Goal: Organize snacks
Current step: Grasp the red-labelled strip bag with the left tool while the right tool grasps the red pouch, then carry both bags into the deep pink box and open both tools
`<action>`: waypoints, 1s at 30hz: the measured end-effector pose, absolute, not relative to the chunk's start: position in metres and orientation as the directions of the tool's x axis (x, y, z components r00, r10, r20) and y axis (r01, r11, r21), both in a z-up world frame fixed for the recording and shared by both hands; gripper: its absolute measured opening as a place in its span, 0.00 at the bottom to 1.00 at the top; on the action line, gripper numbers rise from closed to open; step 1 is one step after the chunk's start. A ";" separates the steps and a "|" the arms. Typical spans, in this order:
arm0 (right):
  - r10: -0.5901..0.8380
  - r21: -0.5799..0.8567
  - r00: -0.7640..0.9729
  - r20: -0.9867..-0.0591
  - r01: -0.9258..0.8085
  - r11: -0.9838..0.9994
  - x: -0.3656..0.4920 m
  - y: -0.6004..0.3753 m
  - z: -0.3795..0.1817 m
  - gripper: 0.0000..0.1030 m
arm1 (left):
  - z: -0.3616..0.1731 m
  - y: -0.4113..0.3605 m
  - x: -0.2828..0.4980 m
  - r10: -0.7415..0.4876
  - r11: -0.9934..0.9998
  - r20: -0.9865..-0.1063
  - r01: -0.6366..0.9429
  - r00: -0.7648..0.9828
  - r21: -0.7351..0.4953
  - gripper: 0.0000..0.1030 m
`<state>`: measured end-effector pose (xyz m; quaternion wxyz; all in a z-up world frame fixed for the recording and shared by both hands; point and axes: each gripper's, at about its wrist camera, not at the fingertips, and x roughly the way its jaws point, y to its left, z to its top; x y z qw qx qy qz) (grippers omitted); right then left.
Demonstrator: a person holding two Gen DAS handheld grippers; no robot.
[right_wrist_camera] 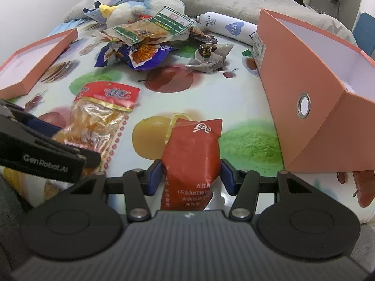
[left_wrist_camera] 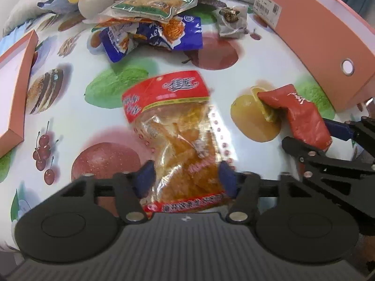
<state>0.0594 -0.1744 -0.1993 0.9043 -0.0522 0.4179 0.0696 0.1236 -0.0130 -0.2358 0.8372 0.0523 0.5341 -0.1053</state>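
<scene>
A clear bag of orange snacks with a red top point(left_wrist_camera: 173, 121) lies on the fruit-print tablecloth point(left_wrist_camera: 117, 84). My left gripper point(left_wrist_camera: 187, 179) is shut on the bag's near end, a blue pad pressed against each side. To its right, a red pouch point(right_wrist_camera: 191, 154) with white writing is held by my right gripper point(right_wrist_camera: 192, 178), blue pads against both its sides, its far end over a printed orange. The left wrist view shows this red pouch point(left_wrist_camera: 302, 114) at the right, in the other gripper's fingers. The two grippers are side by side.
An open pink box point(right_wrist_camera: 304, 107) stands at the right, close to the red pouch. Its flat lid point(right_wrist_camera: 35, 63) lies at the left edge. At the back are a pile of snack packets point(right_wrist_camera: 145, 35), a plush toy point(right_wrist_camera: 126, 11), a white bottle point(right_wrist_camera: 225, 25) and a grey packet point(right_wrist_camera: 208, 58).
</scene>
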 end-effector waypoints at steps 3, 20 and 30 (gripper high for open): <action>0.091 -0.025 0.643 -0.761 -0.169 0.985 0.059 -0.175 -0.196 0.53 | -0.232 -0.013 0.122 -0.140 0.974 -0.903 0.222 0.406 -0.051 0.48; 0.089 0.009 0.713 -0.696 -0.115 0.993 0.064 -0.189 -0.132 0.53 | -0.162 -0.012 0.121 -0.261 0.964 -0.828 0.187 0.497 -0.191 0.40; 0.089 0.040 0.793 -0.603 -0.082 0.996 0.072 -0.212 -0.061 0.53 | -0.106 -0.016 0.130 -0.313 0.950 -0.756 0.202 0.575 -0.239 0.39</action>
